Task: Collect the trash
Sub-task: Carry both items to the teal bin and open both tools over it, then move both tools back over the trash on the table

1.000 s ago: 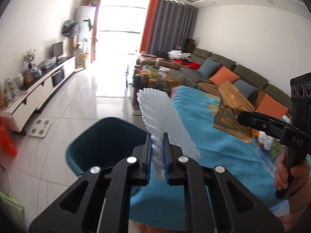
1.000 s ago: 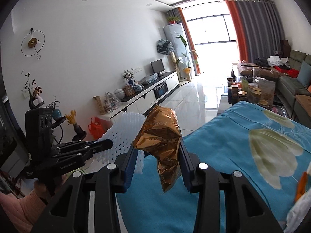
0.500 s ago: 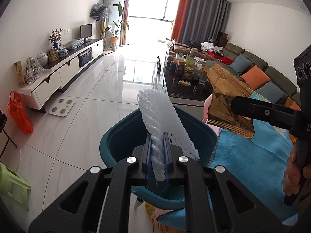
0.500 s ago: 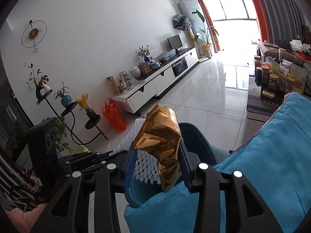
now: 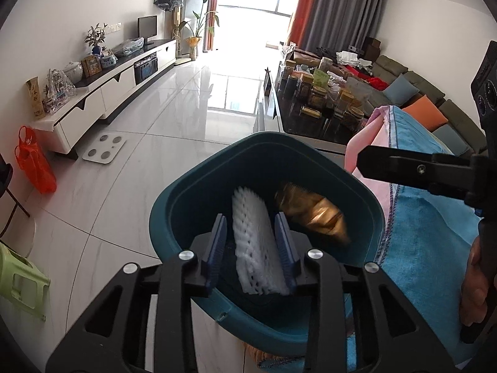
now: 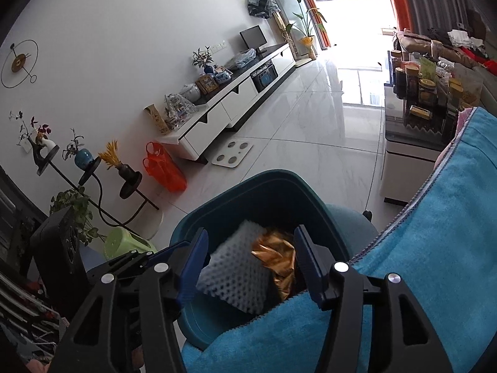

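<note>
White foam netting (image 5: 253,236) (dimpled) and crinkled gold wrapper (image 5: 313,214) inside teal bin (image 5: 164,217).

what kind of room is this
Most likely a home living room: a long grey-green sofa with orange and blue cushions, a low white TV cabinet carrying a small black screen, and tall grey and orange curtains beside a bright window.

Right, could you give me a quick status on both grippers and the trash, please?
Left gripper opening, foam net loose between its pads. Right gripper opening, gold wrapper released. Both pieces inside teal bin. Nothing in the way.
</note>
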{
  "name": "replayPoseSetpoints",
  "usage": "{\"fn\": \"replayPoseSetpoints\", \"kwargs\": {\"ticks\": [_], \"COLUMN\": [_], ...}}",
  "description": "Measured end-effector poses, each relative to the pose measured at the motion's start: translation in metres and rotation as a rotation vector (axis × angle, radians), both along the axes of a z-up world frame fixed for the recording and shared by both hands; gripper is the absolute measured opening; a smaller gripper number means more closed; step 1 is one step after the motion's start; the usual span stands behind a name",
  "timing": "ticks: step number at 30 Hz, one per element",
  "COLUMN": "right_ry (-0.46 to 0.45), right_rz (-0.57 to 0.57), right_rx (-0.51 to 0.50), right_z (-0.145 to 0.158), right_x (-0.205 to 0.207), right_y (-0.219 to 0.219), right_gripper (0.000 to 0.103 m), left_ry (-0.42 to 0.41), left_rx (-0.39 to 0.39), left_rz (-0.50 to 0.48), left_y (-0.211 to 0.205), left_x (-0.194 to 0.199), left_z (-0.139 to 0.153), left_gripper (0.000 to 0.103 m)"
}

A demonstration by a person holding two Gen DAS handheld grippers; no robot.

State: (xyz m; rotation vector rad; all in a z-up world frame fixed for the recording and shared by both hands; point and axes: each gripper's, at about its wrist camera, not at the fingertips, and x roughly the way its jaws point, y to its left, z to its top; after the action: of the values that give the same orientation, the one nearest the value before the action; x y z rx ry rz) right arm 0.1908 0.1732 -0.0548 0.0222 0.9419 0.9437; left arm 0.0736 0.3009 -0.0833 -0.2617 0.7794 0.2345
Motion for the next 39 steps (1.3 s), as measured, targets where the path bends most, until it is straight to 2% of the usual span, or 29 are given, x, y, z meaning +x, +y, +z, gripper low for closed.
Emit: {"fn": "replayPoseSetpoints", "kwargs": {"ticks": [3,7,10,15,18,23,29,36,39], "right_ry": [-0.011,-0.040,-0.090,-0.180,-0.225,-0.251,-0.301,-0.255,-0.220], "right_rz": [-0.016,-0.016,-0.014,-0.047,-0.097,-0.232,-0.456,-0.674,-0.730], "right_rx": [0.016,0.053,0.087,0.127,0.129,0.130,0.075,0.058,0.061], "right_z": [0.004,0.019,0.037,0.061,0.069,0.072,0.071,0.055,0.044], "right_x": [-0.001,-0.012,-0.028,-0.057,-0.076,-0.099,-0.127,-0.136,-0.134], "right_y": [-0.011,-0.035,-0.063,-0.124,-0.171,-0.252,-0.341,-0.430,-0.455], "right_gripper": [0.057,0.058,0.060,0.064,0.064,0.064,0.064,0.064,0.064], "left_ry": [-0.016,-0.076,-0.151,-0.259,-0.288,-0.273,-0.238,-0.197,-0.179], "left_rx": [0.000,0.015,0.037,0.043,0.023,-0.016,-0.045,-0.036,-0.029], "left_rz": [0.020,0.025,-0.020,-0.203,-0.331,-0.539,-0.722,-0.857,-0.892], "left_y": [0.003,-0.004,-0.020,-0.078,-0.117,-0.185,-0.252,-0.317,-0.337], "left_x": [-0.005,-0.019,-0.032,-0.052,-0.056,-0.049,-0.036,-0.015,-0.004], "left_z": [0.001,0.019,0.040,0.071,0.077,0.073,0.065,0.063,0.061], "left_gripper": [0.039,0.044,0.053,0.060,0.065,0.065,0.065,0.065,0.065]}}
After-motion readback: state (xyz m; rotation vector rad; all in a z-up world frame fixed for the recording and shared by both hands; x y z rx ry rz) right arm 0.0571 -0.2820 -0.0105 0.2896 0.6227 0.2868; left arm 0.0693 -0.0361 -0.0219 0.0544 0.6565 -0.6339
